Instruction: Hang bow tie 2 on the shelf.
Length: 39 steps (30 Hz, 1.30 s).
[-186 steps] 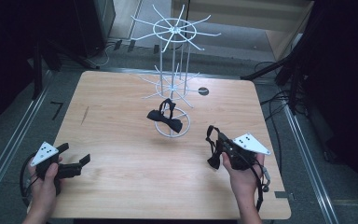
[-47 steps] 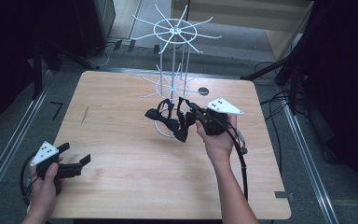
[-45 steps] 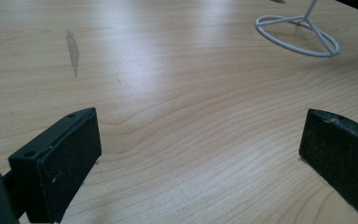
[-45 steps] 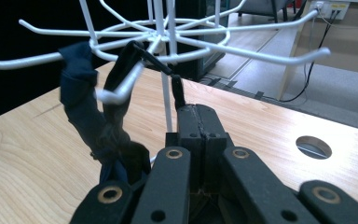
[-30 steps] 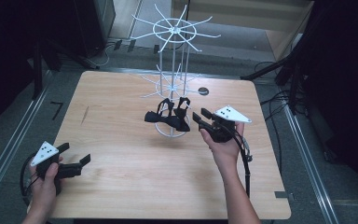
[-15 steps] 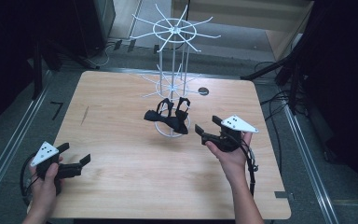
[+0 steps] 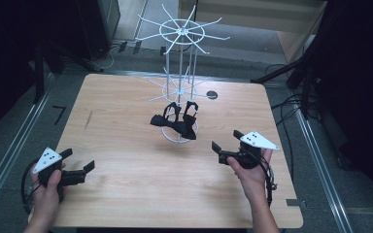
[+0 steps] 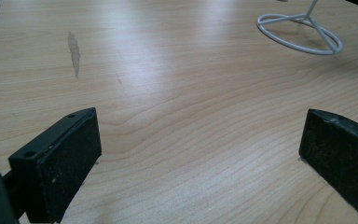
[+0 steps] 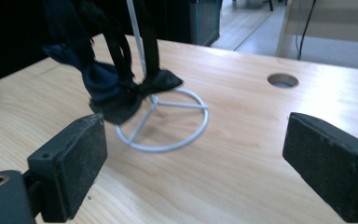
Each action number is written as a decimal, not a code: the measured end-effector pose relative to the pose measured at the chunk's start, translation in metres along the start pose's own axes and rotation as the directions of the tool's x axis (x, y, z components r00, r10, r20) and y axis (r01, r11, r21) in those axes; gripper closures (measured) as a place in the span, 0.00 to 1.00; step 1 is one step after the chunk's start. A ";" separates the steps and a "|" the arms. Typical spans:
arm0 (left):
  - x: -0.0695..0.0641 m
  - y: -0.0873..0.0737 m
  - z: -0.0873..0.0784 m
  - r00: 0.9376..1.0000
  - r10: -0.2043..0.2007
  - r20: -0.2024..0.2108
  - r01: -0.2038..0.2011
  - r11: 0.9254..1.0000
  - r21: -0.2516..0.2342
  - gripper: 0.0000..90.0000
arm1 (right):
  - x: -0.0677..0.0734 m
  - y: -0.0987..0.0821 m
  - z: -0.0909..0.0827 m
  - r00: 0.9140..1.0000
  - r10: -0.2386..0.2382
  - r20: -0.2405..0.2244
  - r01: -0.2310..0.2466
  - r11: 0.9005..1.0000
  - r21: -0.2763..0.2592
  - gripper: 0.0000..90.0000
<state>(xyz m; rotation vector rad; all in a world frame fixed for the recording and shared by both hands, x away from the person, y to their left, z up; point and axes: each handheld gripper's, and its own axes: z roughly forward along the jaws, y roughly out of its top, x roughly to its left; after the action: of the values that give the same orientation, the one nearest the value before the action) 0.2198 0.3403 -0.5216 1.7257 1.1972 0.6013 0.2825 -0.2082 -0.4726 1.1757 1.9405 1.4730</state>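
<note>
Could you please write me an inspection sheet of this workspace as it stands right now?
Surface: wooden table, a grey scuff, a round hole near the far edge.
Job's things: white wire rack standing upright; black bow tie hanging by its straps from a lower arm, over the ring base.
Clutter: nothing seen.
Grippers: left tongs open and holding nothing, low at the near left; right tongs open and holding nothing, facing the rack.
Cables: one trailing from each gripper; more on the floor.
Surroundings: dark, metal floor rails.
</note>
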 end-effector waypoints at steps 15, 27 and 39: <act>0.000 0.000 0.000 1.000 0.001 -0.001 -0.001 1.000 0.000 0.00 | -0.022 -0.035 -0.031 0.997 0.072 0.038 -0.071 0.997 -0.013 0.07; 0.000 0.000 0.000 1.000 -0.002 -0.003 0.002 1.000 -0.002 0.00 | -0.038 -0.052 -0.055 0.993 0.093 0.074 -0.093 0.996 -0.015 0.07; 0.000 0.000 0.000 1.000 -0.001 -0.003 0.001 1.000 -0.002 0.00 | -0.056 -0.067 -0.076 0.986 0.125 0.109 -0.124 0.992 -0.016 0.07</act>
<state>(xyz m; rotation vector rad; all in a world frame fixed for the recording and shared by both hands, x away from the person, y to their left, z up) 0.2195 0.3403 -0.5216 1.7227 1.1993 0.6041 0.2313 -0.3020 -0.5174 1.3659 1.8143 1.4451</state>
